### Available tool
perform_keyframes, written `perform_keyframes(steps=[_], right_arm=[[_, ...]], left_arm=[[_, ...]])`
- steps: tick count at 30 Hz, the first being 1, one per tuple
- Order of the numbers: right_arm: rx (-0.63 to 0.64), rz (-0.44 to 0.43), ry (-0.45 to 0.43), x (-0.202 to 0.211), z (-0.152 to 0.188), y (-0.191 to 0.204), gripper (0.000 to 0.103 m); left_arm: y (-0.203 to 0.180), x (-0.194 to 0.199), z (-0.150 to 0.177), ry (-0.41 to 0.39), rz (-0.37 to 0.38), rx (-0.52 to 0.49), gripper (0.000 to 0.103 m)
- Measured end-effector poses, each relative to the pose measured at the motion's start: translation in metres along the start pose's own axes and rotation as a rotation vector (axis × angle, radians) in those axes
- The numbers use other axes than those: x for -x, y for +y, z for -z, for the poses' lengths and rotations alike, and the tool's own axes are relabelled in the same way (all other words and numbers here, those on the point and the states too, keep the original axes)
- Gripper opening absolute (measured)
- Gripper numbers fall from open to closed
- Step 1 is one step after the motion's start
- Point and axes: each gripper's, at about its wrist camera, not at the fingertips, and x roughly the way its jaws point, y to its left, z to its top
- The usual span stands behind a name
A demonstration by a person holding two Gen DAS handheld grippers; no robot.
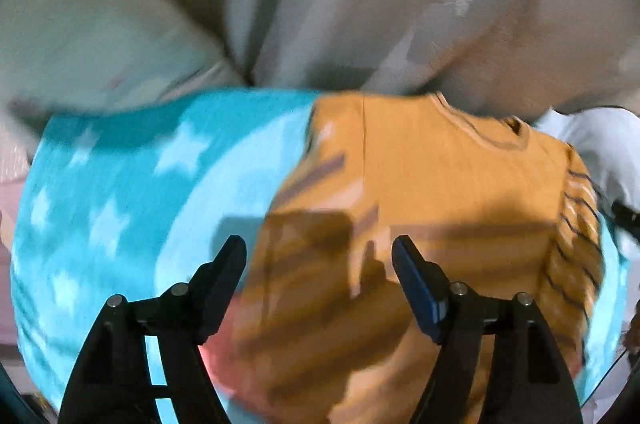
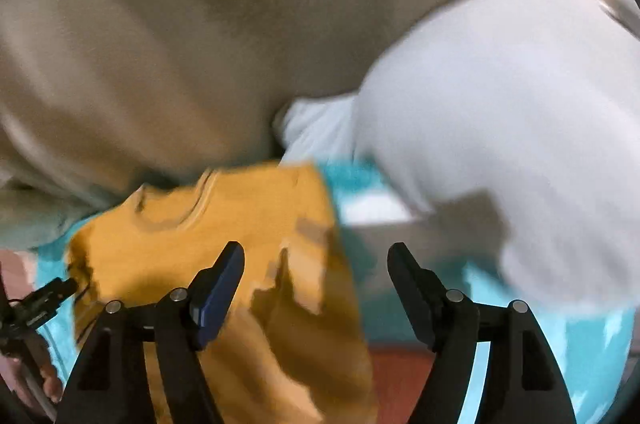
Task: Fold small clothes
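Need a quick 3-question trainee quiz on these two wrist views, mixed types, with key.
1. True or false: the left gripper is clamped on the orange shirt.
2. Multiple choice: what does the orange shirt lie on? A) bare wood B) a turquoise blanket with white stars C) a metal tray
3. Fill in: in the right wrist view, the garment to the right of the orange shirt is ____.

Key: 1 false, both the left and the right gripper are open and hold nothing; 2 B; 3 white.

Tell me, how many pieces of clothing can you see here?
2. An orange shirt lies on the blue star blanket; a white garment sits to its right. More may be hidden.
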Motion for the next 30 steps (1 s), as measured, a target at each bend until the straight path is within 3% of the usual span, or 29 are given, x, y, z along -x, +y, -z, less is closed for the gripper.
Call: perform_keyframes(steps=[3, 5, 9, 11, 13, 17, 20, 25, 27, 28, 30], right_arm=[[-0.069, -0.126, 0.069, 0.024, 0.059, -0.011, 0.078], [-0.099, -0.15, 0.122, 0.031, 0.095, -0.015, 0.078], [-0.12, -0.102, 0.182, 0.045, 0.173, -0.032, 0.078], [-0.132, -0.126, 0.191, 0.05, 0.196, -0.044, 0.078], [-0.114, -0.101, 0.208, 0.054, 0.213, -0.046, 0.077], [-0.146, -0.139, 0.218, 0.067, 0.249, -0.045, 0.074], [-0.131, -0.112, 0.244, 0.07, 0.276, -0.044, 0.066], [-0.172, -0.097, 0.303, 0.058, 0.302, -0.043, 0.061], [-0.137, -0.048, 0.284, 0.055, 0.299, -0.032, 0.057], [-0.123, -0.038, 0.28, 0.054, 0.298, -0.028, 0.04], [-0.11, -0.027, 0.296, 0.052, 0.297, -0.021, 0.023]], left_arm=[[0.009, 0.03, 0.049, 0.058, 0.039, 0.019, 0.075], [0.018, 0.039, 0.088, 0.124, 0.026, 0.043, 0.075], [0.025, 0.039, 0.156, 0.255, 0.04, 0.082, 0.075], [0.025, 0.04, 0.186, 0.307, 0.132, 0.103, 0.075], [0.023, 0.044, 0.205, 0.326, 0.116, 0.084, 0.075], [0.016, 0.045, 0.237, 0.353, 0.108, -0.004, 0.075], [0.016, 0.043, 0.258, 0.394, 0.188, 0.002, 0.074], [0.007, 0.037, 0.273, 0.408, 0.168, -0.044, 0.063], [0.001, 0.036, 0.265, 0.399, 0.169, -0.036, 0.037], [-0.006, 0.032, 0.258, 0.404, 0.172, -0.038, 0.031], [-0.013, 0.028, 0.252, 0.43, 0.158, -0.071, 0.012]])
